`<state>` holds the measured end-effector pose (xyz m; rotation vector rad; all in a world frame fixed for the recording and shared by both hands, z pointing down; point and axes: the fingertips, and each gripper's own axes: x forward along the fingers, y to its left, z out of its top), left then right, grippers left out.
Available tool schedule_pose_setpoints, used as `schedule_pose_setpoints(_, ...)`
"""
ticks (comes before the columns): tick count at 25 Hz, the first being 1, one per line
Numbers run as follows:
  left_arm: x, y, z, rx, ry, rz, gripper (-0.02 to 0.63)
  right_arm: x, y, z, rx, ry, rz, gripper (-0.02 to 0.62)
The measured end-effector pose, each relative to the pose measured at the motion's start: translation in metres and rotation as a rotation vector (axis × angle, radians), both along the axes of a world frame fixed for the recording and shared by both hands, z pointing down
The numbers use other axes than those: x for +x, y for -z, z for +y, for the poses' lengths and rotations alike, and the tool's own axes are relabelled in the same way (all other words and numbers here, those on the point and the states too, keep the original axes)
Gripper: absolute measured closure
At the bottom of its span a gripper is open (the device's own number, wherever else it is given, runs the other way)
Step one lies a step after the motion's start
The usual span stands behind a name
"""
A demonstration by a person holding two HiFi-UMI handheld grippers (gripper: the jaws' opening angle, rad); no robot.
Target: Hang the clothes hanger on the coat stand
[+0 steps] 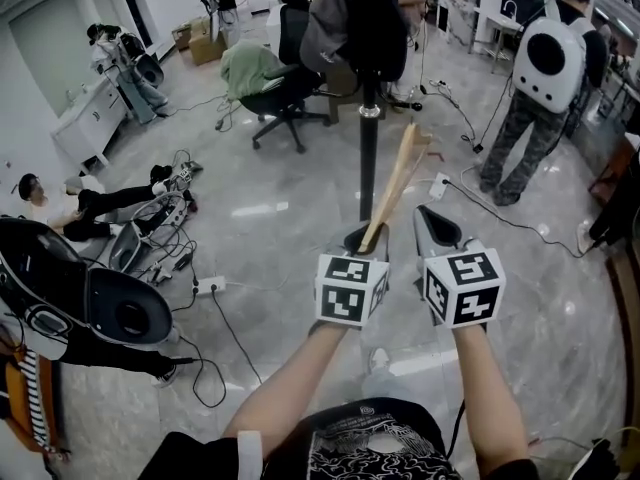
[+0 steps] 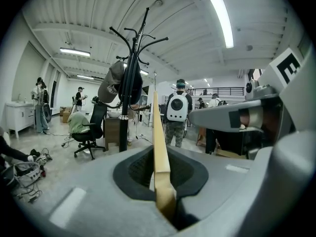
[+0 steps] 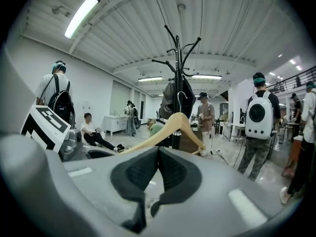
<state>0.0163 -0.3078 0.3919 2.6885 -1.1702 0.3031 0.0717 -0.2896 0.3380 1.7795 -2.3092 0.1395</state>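
Head view, wooden clothes hanger [image 1: 395, 193] clamped at its lower end in the left hand-held gripper [image 1: 365, 240], slanting up in front of the coat stand [image 1: 369, 158], not hung on it, dark bags [image 1: 375, 18] on the stand, right hand-held gripper [image 1: 437, 226] just beside, jaws together on nothing, grey floor [image 1: 280, 228] below

Left tongs [image 1: 365, 236] clamp the hanger [image 1: 396, 186]; right tongs [image 1: 435, 226] closed alongside.

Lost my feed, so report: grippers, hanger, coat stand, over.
Left gripper shut on pale wooden clothes hanger. Right gripper shut, empty. Black coat stand ahead, hanger not yet hung. Dark bags crowd its hooks; top hooks bare.
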Motion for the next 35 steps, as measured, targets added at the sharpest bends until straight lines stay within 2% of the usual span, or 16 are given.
schedule_pose_setpoints(12, 0.024, -0.012, -0.059, -0.022, 0.007, 0.002, 0.569, 0.021, -0.014, -0.064, -0.031, 0.033, -0.009, 0.595)
schedule_pose_setpoints(35, 0.044, -0.042, -0.126, -0.064, 0.032, -0.025, 0.569, 0.037, -0.032, -0.14, -0.072, 0.099, -0.011, 0.595)
